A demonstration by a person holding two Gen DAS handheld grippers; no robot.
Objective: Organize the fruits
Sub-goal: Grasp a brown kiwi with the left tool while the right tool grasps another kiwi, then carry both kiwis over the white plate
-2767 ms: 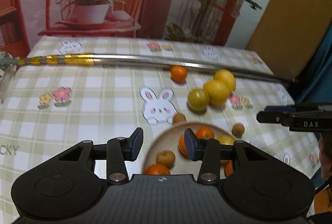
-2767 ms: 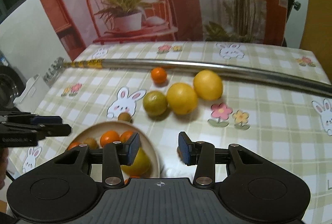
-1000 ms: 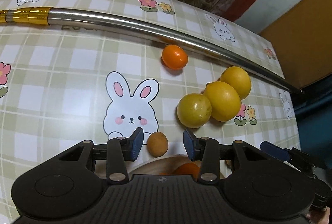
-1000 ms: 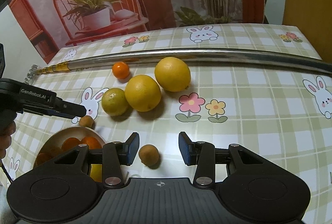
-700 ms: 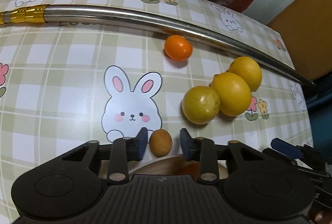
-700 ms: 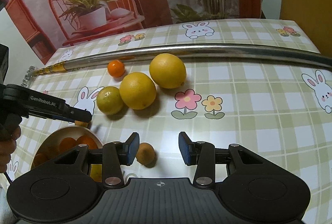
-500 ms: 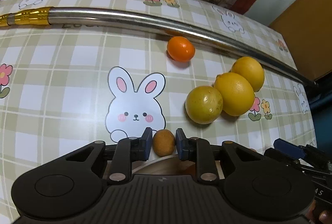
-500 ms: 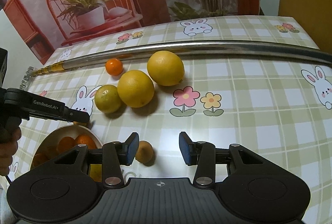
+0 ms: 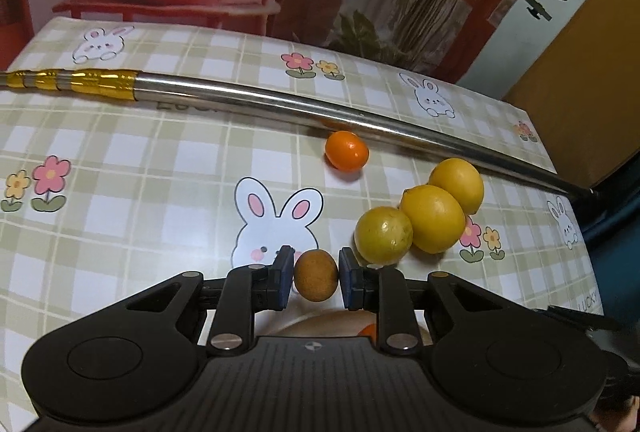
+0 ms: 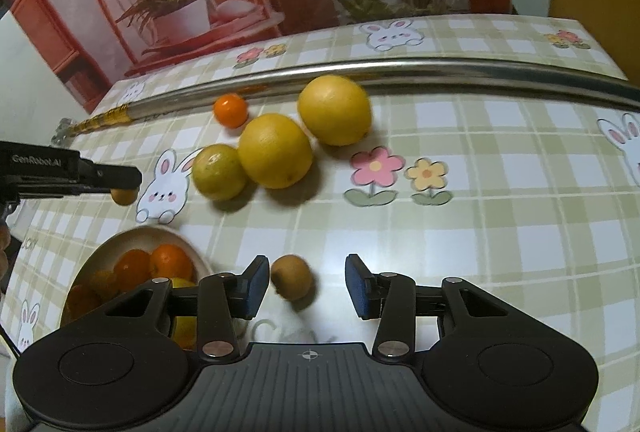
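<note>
— Black arm of my left gripper (image 10: 120, 177) reads "GenRobot.AI"; it's clamped on a small brown fruit (image 9: 315, 275), left of the bowl (image 10: 120, 238).
— And right of the bowl?
— Another brown fruit (image 10: 291, 276) lies between my right gripper (image 10: 306, 288)'s spread fingers, untouched; "LUCKY" printed on the tablecloth (image 9: 586, 302).

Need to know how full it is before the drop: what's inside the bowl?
The bowl holds several small orange fruits and a yellow one. The right gripper body covers its near side, so the full count is hidden.
</note>
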